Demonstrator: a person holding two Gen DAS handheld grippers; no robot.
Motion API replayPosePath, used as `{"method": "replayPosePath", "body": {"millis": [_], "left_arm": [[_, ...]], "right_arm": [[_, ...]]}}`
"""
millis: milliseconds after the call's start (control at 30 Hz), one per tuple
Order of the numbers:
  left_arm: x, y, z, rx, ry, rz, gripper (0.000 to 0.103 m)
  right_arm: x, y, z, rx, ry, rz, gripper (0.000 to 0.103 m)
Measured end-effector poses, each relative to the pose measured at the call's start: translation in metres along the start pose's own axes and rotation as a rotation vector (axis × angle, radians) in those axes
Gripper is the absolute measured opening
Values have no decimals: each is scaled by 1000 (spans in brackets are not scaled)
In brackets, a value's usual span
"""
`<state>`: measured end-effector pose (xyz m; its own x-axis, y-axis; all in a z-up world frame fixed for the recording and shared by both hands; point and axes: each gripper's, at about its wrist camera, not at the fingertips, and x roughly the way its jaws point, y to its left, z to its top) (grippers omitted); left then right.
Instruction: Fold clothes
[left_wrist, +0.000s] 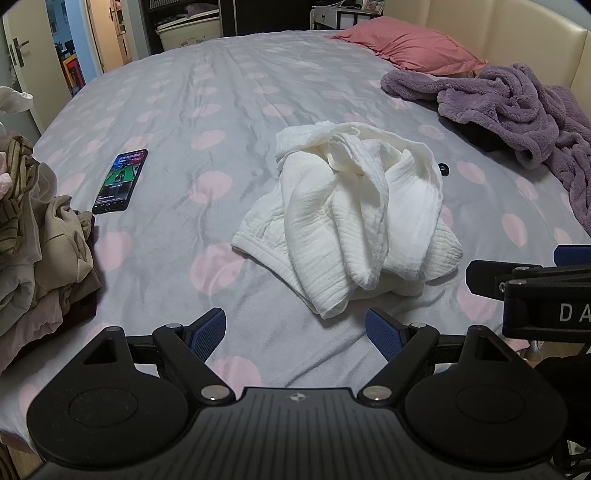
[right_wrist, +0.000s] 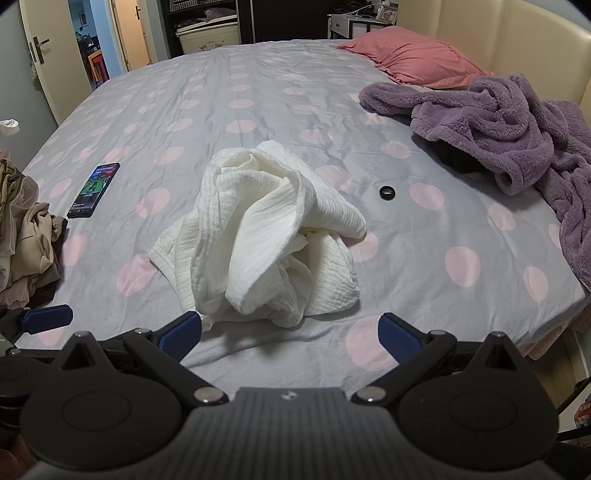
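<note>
A crumpled white crinkle-fabric garment (left_wrist: 354, 218) lies in a heap on the grey bedsheet with pink dots (left_wrist: 207, 110); it also shows in the right wrist view (right_wrist: 266, 236). My left gripper (left_wrist: 295, 334) is open and empty, just short of the garment's near edge. My right gripper (right_wrist: 290, 332) is open and empty, its left fingertip close to the garment's near hem. The right gripper's body shows at the right edge of the left wrist view (left_wrist: 532, 291). A left finger (right_wrist: 46, 315) shows at the left edge of the right wrist view.
A pile of beige and striped clothes (left_wrist: 33, 236) sits at the bed's left edge. A phone (left_wrist: 121, 181) with a lit screen lies beside it. A purple fleece robe (left_wrist: 517, 107), a pink pillow (left_wrist: 410, 48) and a small black ring (right_wrist: 386, 192) lie to the right.
</note>
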<state>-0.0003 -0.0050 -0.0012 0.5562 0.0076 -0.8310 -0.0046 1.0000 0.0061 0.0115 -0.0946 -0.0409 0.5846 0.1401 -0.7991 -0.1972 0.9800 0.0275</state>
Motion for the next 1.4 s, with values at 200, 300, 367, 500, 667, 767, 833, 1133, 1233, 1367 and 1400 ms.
{"method": "replayPosePath", "body": {"millis": [200, 300, 367, 500, 667, 767, 833, 1133, 1233, 1367, 1400], "left_arm": [[0, -1, -1, -1, -1, -2, 83], [0, -1, -1, 0, 0, -2, 83], [0, -1, -1, 0, 0, -2, 83], [0, -1, 0, 0, 2, -3, 83], [0, -1, -1, 1, 4, -3, 83], [0, -2, -1, 1, 5, -3, 83], [0, -2, -2, 0, 5, -1, 83], [0, -2, -3, 2, 5, 0, 83], [0, -2, -3, -12, 4, 13, 83], [1, -3, -3, -13, 4, 14, 83], [1, -3, -3, -14, 4, 14, 83]], "right_arm": [[0, 0, 0, -1, 1, -1, 103], [0, 0, 1, 0, 1, -1, 103], [0, -1, 0, 0, 1, -1, 103], [0, -1, 0, 0, 0, -2, 103], [0, -1, 0, 3, 1, -6, 103], [0, -1, 0, 3, -1, -5, 103], [0, -2, 0, 4, -1, -6, 103], [0, -3, 0, 6, -2, -12, 103], [1, -3, 0, 7, -2, -12, 103], [1, -3, 1, 6, -2, -11, 103], [1, -3, 0, 5, -2, -11, 103]]}}
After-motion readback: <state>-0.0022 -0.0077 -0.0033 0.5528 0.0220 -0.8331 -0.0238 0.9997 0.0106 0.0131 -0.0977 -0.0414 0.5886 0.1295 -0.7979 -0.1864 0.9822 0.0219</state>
